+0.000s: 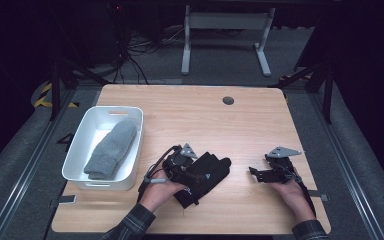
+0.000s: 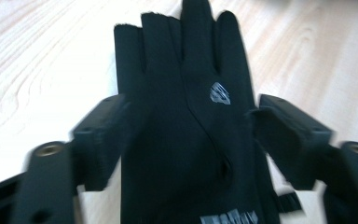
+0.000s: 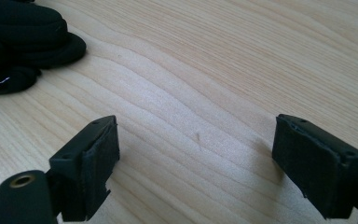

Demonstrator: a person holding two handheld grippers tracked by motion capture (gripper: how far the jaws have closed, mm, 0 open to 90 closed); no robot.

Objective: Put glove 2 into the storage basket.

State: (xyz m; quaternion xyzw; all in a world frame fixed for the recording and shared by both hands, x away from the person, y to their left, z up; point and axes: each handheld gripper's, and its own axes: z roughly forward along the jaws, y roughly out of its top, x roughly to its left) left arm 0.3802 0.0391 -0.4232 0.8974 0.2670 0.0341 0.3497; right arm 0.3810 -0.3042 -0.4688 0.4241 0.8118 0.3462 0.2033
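A black glove [image 1: 212, 170] lies flat on the wooden table [image 1: 190, 115], near the front and just left of centre. In the left gripper view the black glove [image 2: 186, 93] stretches away with its fingers pointing off, a small silver logo on its back. My left gripper [image 1: 200, 175] [image 2: 191, 130] is open, one jaw on either side of the glove's palm. My right gripper [image 1: 252, 172] [image 3: 196, 144] stands open over bare wood to the right of the glove, nothing between its jaws. The glove's edge [image 3: 23, 37] shows at the top left of the right gripper view.
A white bin [image 1: 105, 181] sits at the table's left side with a grey knitted mitten [image 1: 111, 148] inside. A round cable hole [image 1: 228, 100] is near the far edge. Beyond the table stands a white desk frame [image 1: 225, 30] with cables on the floor.
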